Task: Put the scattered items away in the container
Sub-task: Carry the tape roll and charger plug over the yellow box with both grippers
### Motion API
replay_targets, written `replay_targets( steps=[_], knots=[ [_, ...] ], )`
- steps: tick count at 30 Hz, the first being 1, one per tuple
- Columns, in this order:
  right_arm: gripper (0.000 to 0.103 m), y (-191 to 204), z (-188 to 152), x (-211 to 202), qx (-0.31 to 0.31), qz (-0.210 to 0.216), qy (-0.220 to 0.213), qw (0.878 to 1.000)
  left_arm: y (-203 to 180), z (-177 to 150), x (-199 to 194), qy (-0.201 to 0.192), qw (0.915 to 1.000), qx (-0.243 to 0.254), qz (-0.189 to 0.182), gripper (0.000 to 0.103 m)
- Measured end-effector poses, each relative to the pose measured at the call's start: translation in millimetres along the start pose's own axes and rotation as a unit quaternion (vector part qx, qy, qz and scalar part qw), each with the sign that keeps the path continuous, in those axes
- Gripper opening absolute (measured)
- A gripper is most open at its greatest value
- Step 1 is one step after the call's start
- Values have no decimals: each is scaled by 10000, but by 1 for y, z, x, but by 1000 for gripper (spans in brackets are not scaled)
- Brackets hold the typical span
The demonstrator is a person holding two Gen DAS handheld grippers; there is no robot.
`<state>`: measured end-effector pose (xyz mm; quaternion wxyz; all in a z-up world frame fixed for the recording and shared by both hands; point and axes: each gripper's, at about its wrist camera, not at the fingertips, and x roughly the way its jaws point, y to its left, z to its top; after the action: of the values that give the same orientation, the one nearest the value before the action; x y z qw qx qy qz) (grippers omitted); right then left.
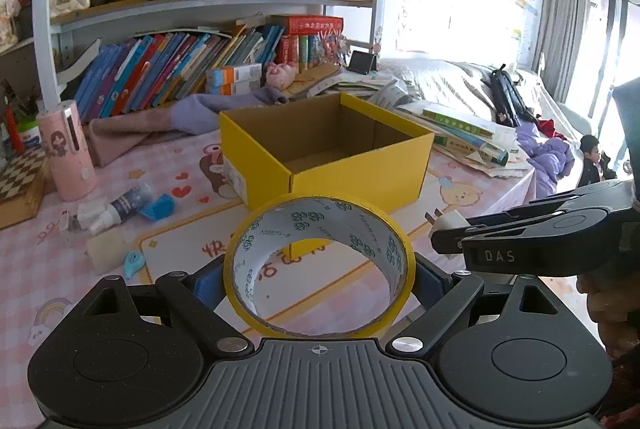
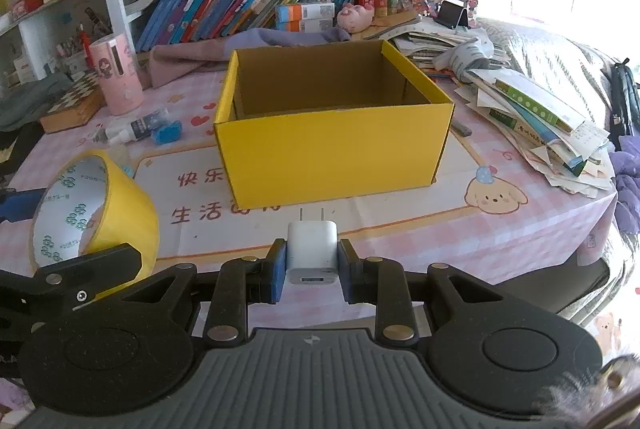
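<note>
Left gripper (image 1: 320, 275): clamped on the tape roll (image 1: 318, 265); the blue pads (image 1: 208, 283) are pressed against the roll's outer sides, so the fingers are held wide apart by it.
Tape roll: yellow, with a white printed core; held above the table, its hole seen through from the left wrist view. The box is seen beyond it.
Right gripper (image 2: 312, 271): closed on the charger (image 2: 312, 253); the fingers are drawn close together, one pad against each side.
Charger: white, small, its two prongs pointed toward the box, its port turned toward the camera.
Box (image 2: 332, 153): yellow cardboard, open-topped, set on the pink tablecloth (image 2: 500, 229) ahead of both grippers; nothing is seen in the visible part of its inside.
Scattered items: a small bottle (image 2: 138, 129) and a blue piece (image 2: 167, 131) are left on the cloth, to the left of the box.
Background: a pink cylinder (image 2: 116, 73), a bookshelf (image 2: 256, 1) and a paper pile (image 2: 540, 125) are seen around the box.
</note>
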<state>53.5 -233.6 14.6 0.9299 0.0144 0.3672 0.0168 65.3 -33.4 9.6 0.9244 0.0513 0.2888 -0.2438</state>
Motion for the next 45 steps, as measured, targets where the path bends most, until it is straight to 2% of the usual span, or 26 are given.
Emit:
replay_targets(
  steps=[7, 14, 20, 25, 30, 38, 45],
  knots=[
    [25, -11, 12, 15, 122, 3, 1, 9999, 0, 10, 13, -25, 10000, 80, 7, 92],
    [25, -28, 28, 23, 200, 2, -253, 9995, 1, 26, 25, -372, 9993, -28, 34, 92],
    [25, -52, 58, 28, 55, -150, -592, 9981, 0, 49, 43, -650, 9978, -125, 6, 92],
    [25, -68, 89, 38, -247, -94, -826, 9962, -5, 71, 65, -815, 9965, -163, 71, 92],
    [25, -82, 115, 53, -543, 106, -924, 9942, -12, 87, 85, -894, 9955, -270, 172, 92],
    [25, -101, 147, 87, -812, 558, -917, 9909, -17, 110, 111, -892, 9931, -383, 661, 92],
    [25, -102, 169, 122, -1277, 988, -749, 9840, -16, 125, 143, -613, 9925, -288, 1015, 93]
  ],
)
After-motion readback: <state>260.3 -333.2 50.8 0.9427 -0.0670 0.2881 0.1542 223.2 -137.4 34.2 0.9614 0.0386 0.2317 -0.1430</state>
